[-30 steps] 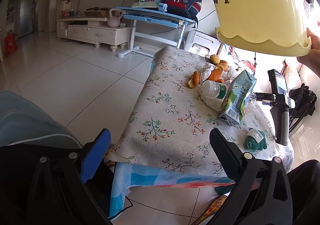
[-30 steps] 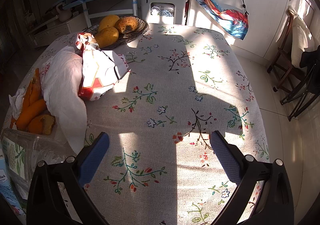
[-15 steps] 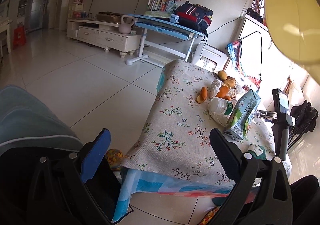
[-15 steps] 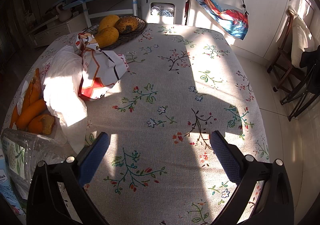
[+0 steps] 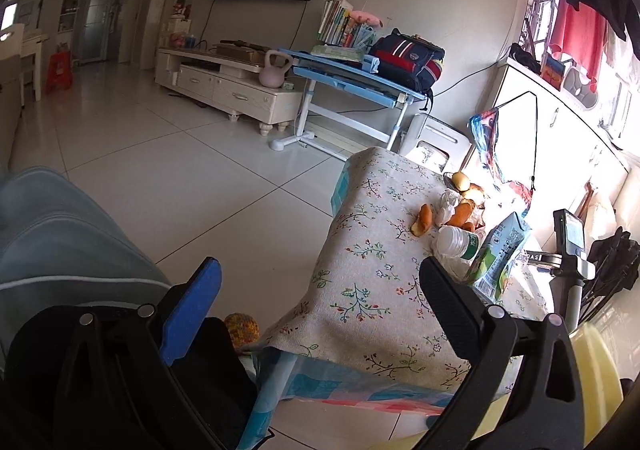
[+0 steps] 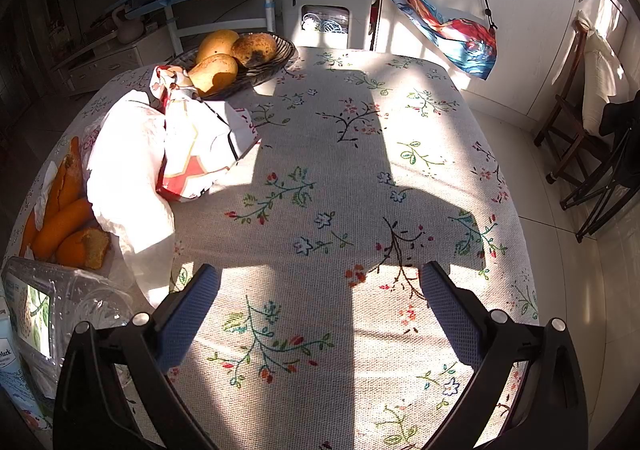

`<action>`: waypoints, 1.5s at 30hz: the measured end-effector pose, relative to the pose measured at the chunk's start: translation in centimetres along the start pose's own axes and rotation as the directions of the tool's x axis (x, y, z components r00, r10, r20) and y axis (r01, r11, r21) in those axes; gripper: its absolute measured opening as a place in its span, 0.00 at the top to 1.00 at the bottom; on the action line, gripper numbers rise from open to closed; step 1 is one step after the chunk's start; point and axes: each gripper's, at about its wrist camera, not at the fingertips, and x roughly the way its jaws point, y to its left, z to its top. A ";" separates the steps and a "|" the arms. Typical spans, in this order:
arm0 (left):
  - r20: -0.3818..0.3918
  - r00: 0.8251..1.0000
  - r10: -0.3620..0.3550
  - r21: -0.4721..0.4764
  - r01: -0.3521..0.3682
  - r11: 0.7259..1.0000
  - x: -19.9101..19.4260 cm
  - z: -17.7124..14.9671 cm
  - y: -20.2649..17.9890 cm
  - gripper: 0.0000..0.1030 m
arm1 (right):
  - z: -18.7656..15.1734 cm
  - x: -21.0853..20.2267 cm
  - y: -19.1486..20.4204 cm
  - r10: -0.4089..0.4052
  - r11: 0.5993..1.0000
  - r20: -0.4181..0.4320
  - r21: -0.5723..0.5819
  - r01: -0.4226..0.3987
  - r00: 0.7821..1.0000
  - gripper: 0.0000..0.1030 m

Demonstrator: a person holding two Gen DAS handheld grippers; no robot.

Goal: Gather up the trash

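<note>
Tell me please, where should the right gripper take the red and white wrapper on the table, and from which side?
Grip the raised crumpled ridge of the red and white wrapper, coming from above with the right gripper, which is open and empty. It lies crumpled on the tablecloth, against the white plastic bag, so a side approach would probably catch the bag.

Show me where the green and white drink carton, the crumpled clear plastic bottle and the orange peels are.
Green and white drink carton (image 5: 498, 256): left wrist view, on its printed front face.
Crumpled clear plastic bottle (image 5: 454, 242): left wrist view, on its white body beside the label.
Orange peels (image 6: 66, 224): right wrist view, on the middle peel's outer skin.
</note>
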 end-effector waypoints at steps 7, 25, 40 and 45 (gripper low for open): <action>0.027 1.000 0.008 0.014 -0.009 1.000 -0.4 0.3 -0.3 0.07 | 0.0 0.0 0.0 0.000 1.000 0.000 0.000 0.000 1.000 0.06; -0.082 0.996 -0.019 0.315 0.044 0.948 1.5 -1.7 -7.2 0.07 | 0.0 0.0 -0.1 0.000 1.000 0.000 0.000 0.000 1.000 0.06; -0.214 0.977 -0.002 0.438 0.098 0.894 4.4 1.4 -11.2 0.07 | 0.0 0.0 -0.1 0.000 1.000 0.000 0.001 0.000 1.000 0.06; -0.213 0.977 -0.026 0.437 0.119 0.891 5.1 -0.1 -11.6 0.07 | 0.0 0.0 -0.1 0.000 1.000 0.000 0.001 0.000 1.000 0.06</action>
